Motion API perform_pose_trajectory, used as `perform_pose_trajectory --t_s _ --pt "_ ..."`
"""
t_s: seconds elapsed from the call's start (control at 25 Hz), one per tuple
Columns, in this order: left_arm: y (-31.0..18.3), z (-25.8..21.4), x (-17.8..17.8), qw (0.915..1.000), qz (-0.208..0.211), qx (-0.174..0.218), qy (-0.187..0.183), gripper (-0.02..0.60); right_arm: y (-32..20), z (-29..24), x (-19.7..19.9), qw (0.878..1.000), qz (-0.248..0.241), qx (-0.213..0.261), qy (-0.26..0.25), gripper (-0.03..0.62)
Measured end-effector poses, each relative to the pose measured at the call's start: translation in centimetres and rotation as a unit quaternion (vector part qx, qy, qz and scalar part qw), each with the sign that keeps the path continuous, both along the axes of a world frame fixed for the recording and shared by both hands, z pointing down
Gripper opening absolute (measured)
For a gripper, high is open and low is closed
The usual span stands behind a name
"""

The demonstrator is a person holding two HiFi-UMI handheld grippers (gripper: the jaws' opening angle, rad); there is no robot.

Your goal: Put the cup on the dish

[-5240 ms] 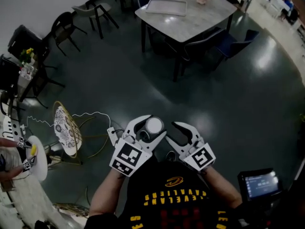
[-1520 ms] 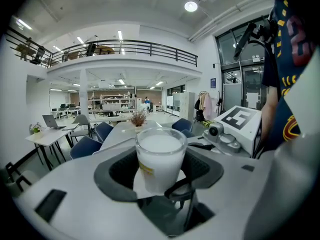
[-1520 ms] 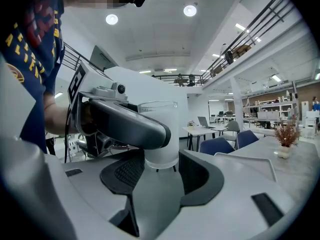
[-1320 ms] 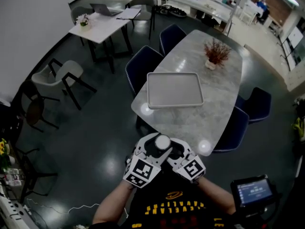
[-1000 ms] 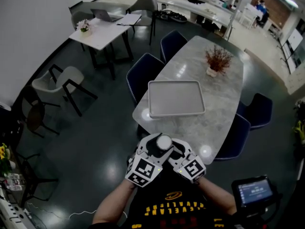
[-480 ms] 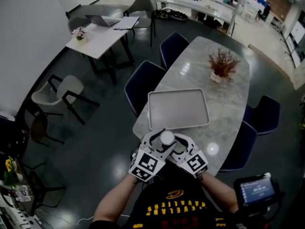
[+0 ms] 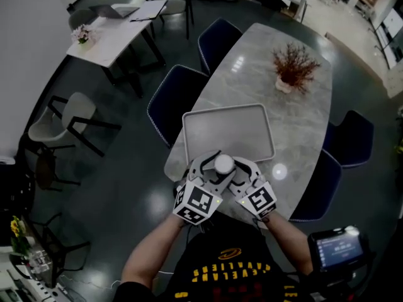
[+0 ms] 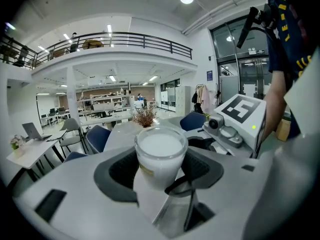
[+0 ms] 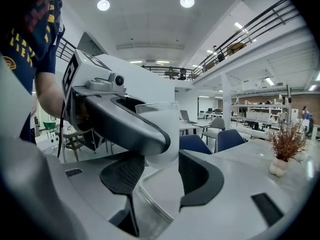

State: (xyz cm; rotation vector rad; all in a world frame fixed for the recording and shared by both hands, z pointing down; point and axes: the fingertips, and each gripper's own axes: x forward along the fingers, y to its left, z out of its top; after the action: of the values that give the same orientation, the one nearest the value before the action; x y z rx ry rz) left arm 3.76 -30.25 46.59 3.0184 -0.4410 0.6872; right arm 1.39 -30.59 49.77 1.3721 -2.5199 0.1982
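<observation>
A clear glass cup (image 7: 223, 163) with a frosted white look sits upright between the jaws of my left gripper (image 7: 216, 170), which is shut on it. In the left gripper view the cup (image 8: 160, 151) fills the gap between the dark pads. My right gripper (image 7: 243, 173) is close beside the cup on its right, jaws open and holding nothing. From the right gripper view the cup (image 9: 162, 126) shows just beyond the open pads, clasped by the left gripper's finger (image 9: 125, 126). A grey rectangular tray (image 7: 230, 129) lies on the marble table; both grippers hover over its near edge.
The long marble table (image 7: 296, 115) carries a small vase of dried twigs (image 7: 293, 67) at its far end. Dark blue chairs (image 7: 173, 102) stand around it. A white table with a laptop (image 7: 116, 27) is at the far left. A handheld screen (image 7: 335, 247) is at lower right.
The table and tray have come nearer. The grippers with the cup were short of the table's edge and now stand over the tray's near rim. The grip is unchanged.
</observation>
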Motion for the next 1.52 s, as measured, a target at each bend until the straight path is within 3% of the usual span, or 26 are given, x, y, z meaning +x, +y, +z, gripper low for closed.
perform_pose_trajectory --t_s 0.64,0.96,1.52 --pt "-5.6 7.4 5.8 0.9993 0.011 -0.01 -0.033 0.262 -5.7 7.3 5.9 0.998 0.008 -0.043 0.051 0.206" --pt "-9.9 14.6 8.7 0.9968 0.008 -0.019 -0.078 0.262 -9.5 13.9 8.7 0.997 -0.004 -0.054 0.059 0.206" --pt "-9.9 15.8 9.0 0.9963 0.015 -0.038 -0.075 0.262 -9.0 14.3 9.7 0.992 0.002 -0.07 0.106 0.206"
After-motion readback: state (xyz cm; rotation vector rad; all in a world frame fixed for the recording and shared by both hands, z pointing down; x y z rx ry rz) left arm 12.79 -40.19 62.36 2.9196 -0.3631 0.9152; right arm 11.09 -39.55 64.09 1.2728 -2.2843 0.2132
